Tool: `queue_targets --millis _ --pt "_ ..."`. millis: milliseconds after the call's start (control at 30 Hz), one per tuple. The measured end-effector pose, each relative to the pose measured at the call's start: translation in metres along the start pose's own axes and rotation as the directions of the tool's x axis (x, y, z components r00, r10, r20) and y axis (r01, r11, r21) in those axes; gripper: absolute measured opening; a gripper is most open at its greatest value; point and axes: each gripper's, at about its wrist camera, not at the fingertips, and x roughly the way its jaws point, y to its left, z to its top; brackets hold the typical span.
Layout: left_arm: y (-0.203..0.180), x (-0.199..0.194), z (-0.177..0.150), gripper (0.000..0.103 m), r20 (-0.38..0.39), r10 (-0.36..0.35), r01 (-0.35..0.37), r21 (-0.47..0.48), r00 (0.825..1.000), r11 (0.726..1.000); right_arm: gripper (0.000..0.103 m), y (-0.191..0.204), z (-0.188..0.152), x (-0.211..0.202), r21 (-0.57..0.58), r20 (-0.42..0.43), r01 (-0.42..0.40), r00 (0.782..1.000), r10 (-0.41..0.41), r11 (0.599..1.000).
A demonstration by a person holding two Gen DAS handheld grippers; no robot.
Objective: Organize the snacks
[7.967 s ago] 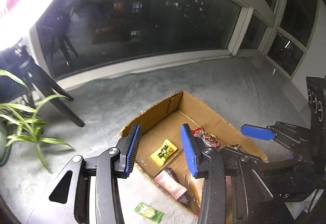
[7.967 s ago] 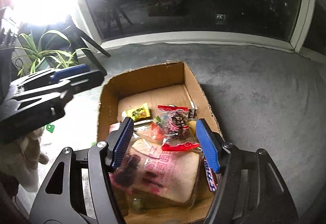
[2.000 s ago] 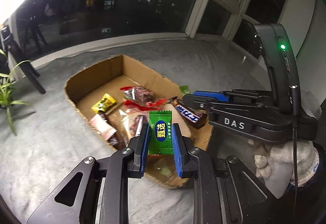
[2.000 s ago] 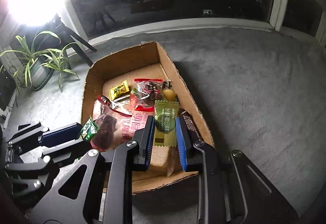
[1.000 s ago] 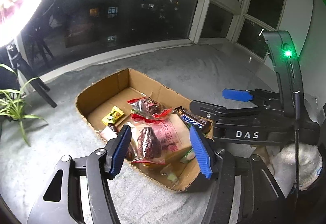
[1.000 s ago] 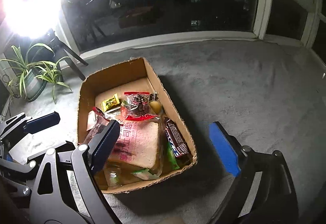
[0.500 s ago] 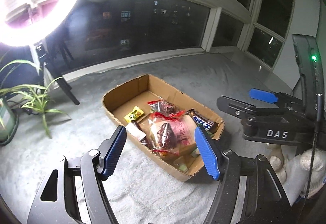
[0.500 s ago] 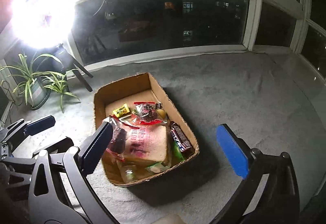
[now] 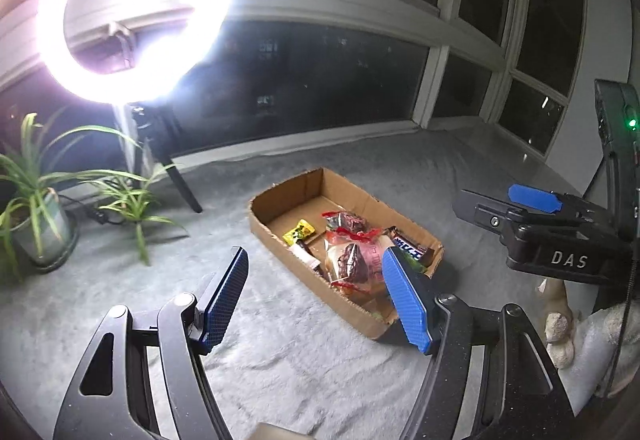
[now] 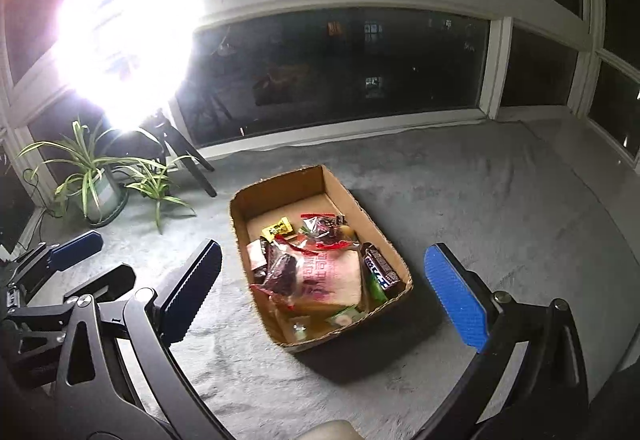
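A shallow cardboard box (image 9: 280,196) (image 10: 280,192) sits on the grey carpet and holds several snacks. Among them are a yellow candy (image 9: 299,231) (image 10: 277,227), a big pink bread pack (image 9: 370,260) (image 10: 332,276), a Snickers bar (image 9: 408,246) (image 10: 380,268) and green packets (image 10: 376,290). My left gripper (image 9: 316,296) hovers above and short of the box, open, with nothing between its blue pads. My right gripper (image 10: 324,294) is also raised over the near end, jaws wide and open. Each gripper shows at the edge of the other's view.
A bright ring light (image 9: 132,8) on a tripod (image 10: 192,160) stands at the back left, beside potted plants (image 9: 36,208) (image 10: 96,180). Dark windows (image 10: 340,72) wall the far side. A gloved hand (image 9: 560,320) carries the right gripper.
Both grippers have risen and drawn back, so the box looks smaller and farther away. Two seconds ago each was shut on a green packet; now both are open with nothing in them.
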Motion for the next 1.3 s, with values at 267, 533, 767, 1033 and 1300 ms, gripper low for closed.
queue_targets --millis 267,533,767,1033,1300 --pt "0.008 -0.041 -0.009 0.07 0.047 0.017 -0.016 -0.021 0.999 1.0 0.103 0.03 -0.009 -0.026 -0.045 0.023 0.035 0.999 -0.034 0.998" --pt "0.02 -0.072 -0.021 0.07 0.066 0.058 -0.055 -0.045 0.996 0.997 0.103 0.053 -0.019 -0.05 -0.067 0.042 0.029 0.999 -0.026 0.997" --pt "0.027 -0.097 -0.028 0.07 0.079 0.076 -0.071 -0.062 0.994 0.996 0.103 0.063 -0.025 -0.066 -0.072 0.058 0.023 0.998 -0.019 0.997" --pt "0.024 -0.115 -0.035 0.07 0.1 0.076 -0.07 -0.057 0.992 0.996 0.103 0.069 -0.032 -0.086 -0.078 0.086 0.031 0.996 -0.024 0.996" --pt "0.016 -0.129 -0.04 0.075 0.12 0.071 -0.065 -0.051 0.99 0.997 0.103 0.068 -0.04 -0.1 -0.072 0.097 0.032 0.995 -0.025 0.997"
